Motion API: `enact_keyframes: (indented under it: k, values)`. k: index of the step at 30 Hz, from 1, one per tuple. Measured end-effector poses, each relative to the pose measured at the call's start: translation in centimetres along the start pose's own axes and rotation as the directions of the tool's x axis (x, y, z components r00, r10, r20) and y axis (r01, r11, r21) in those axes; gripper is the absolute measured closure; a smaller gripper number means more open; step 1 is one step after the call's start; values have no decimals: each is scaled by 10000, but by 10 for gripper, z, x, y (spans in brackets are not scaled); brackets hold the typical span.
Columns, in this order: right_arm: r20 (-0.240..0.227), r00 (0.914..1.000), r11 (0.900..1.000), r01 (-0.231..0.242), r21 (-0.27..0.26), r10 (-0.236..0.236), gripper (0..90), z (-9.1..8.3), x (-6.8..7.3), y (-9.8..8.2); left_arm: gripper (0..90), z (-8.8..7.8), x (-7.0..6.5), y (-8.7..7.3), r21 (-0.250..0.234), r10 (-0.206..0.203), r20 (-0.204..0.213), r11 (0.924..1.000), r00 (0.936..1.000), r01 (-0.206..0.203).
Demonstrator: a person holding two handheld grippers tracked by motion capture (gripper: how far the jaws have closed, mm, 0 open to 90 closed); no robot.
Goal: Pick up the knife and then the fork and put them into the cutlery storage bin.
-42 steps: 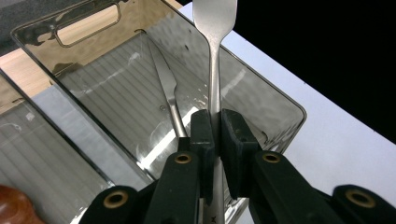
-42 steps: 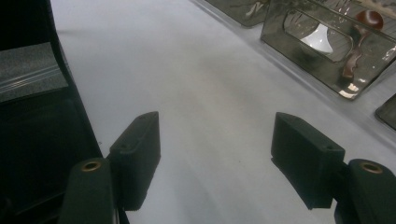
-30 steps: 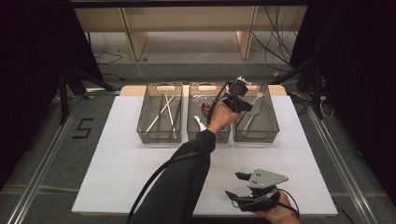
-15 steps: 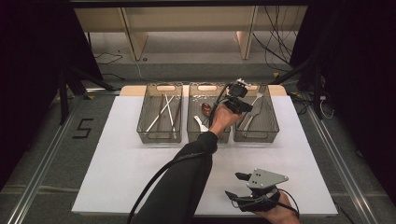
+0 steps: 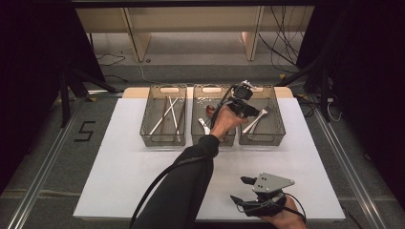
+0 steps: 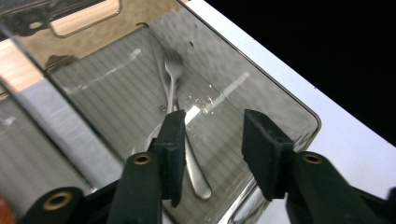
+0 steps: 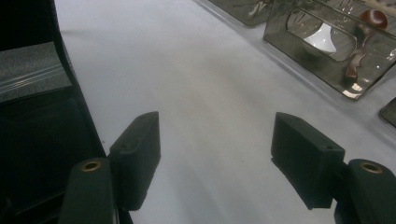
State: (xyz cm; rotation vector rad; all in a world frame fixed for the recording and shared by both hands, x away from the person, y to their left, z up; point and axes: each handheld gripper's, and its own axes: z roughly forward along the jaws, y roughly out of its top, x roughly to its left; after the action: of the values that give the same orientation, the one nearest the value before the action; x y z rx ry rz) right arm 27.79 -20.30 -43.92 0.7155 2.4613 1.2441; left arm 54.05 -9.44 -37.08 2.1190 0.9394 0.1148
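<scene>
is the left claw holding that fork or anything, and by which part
Nothing is held. The left claw has just been opening above the fork lying in the right bin.

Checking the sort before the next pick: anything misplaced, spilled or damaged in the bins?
Nothing stands out. The fork lies flat inside the right bin, below the left gripper, whose jaws have just been opening with nothing between them. No spill or damage shows.

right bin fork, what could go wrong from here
The left gripper has just been opening, with nothing between its fingers, above the fork in the right bin.
1. The fork lies right under the left finger; lowering could knock it.
2. The bin wall is close to the right finger, so a sideways pull might clip it.
3. The gripper's cable trails over the middle bin and could snag its rim.
</scene>
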Motion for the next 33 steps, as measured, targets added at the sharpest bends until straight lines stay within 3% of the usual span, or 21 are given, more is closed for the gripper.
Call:
enact_keyframes:
  k: [14,17,33]
  values:
    - [128,9999,10000,-58,81,57,337,1,-3,-1,375,-43,25,-22,-11,-78,20,10000,10000,78]
    - [146,9999,9999,-74,102,72,337,2,-3,-2,359,-54,33,-30,-281,-433,273,9986,9987,441]
    - [151,9991,9992,-407,-28,407,336,3,-8,-3,279,-111,48,-72,-1357,-382,674,9896,9970,471]
